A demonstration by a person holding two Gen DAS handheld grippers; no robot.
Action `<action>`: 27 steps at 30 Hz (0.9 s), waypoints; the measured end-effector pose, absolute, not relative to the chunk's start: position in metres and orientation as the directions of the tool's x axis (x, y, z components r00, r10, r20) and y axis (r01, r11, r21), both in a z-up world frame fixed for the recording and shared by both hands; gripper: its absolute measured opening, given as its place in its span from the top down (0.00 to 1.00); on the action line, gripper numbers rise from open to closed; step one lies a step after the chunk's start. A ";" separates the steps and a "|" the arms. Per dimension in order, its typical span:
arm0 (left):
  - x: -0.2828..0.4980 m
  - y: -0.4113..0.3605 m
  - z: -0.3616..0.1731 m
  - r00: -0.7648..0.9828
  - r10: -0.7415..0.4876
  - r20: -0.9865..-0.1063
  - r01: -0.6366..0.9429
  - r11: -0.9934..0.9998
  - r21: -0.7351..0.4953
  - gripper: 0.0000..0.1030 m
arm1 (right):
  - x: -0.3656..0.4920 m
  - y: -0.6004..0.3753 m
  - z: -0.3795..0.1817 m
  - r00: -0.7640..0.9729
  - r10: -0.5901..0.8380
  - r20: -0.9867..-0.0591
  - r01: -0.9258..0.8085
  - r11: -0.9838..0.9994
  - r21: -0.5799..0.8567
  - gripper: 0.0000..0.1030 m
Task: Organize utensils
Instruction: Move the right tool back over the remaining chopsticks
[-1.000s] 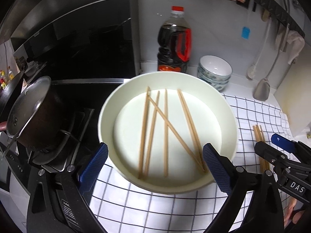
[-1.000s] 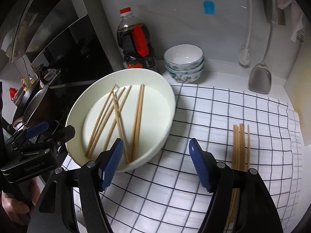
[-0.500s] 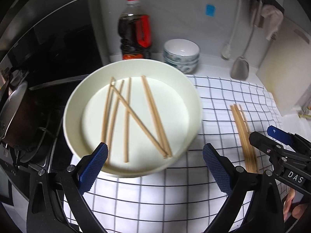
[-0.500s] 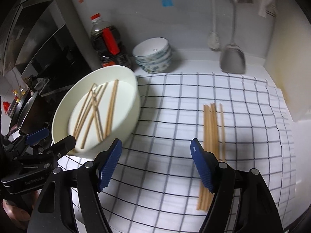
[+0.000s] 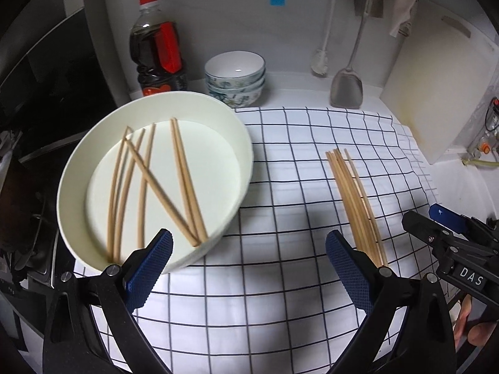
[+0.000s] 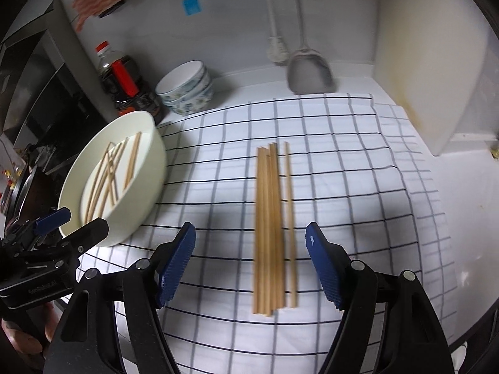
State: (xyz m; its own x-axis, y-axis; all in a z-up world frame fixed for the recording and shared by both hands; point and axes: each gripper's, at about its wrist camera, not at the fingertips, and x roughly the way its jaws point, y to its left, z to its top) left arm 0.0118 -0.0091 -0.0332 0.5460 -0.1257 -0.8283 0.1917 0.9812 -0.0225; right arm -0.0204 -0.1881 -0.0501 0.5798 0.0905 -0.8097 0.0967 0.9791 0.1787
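Sorted chopsticks (image 6: 271, 227) lie bundled on the checked cloth (image 6: 358, 187), long axis running 12 to 6, directly ahead between the wide, empty right gripper (image 6: 251, 265) jaws. Loose chopsticks (image 5: 149, 184) remain in the white bowl (image 5: 237, 143), at 10 o'clock from the wide, empty left gripper (image 5: 249, 268), the nearer one.

Dim, cool indoor light from above. Checked cloth (image 5: 280, 280) bright near camera, soft grey shadow band across its middle in both views. Stove side at left nearly black. Strong fisheye bending, black vignette at corners. Right wrist view motion-blurred: metal spatula (image 6: 308, 74) and white bowl (image 6: 124, 193) smeared. Left view sharper.
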 end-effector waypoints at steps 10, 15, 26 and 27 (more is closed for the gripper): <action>0.012 -0.046 -0.052 0.522 -0.149 -0.840 0.234 0.972 -0.027 0.06 | -0.031 -0.228 -0.076 0.554 0.057 -0.830 0.153 0.974 0.169 0.32; 0.015 -0.059 -0.064 0.508 -0.150 -0.848 0.237 0.971 -0.029 0.06 | -0.028 -0.240 -0.093 0.536 0.042 -0.843 0.156 0.977 0.147 0.32; 0.021 -0.067 -0.086 0.498 -0.128 -0.858 0.223 0.975 -0.016 0.06 | -0.009 -0.235 -0.124 0.510 0.050 -0.859 0.093 0.989 0.113 0.32; 0.021 -0.068 -0.087 0.498 -0.127 -0.858 0.222 0.975 -0.015 0.06 | -0.008 -0.235 -0.126 0.508 0.050 -0.860 0.090 0.990 0.110 0.32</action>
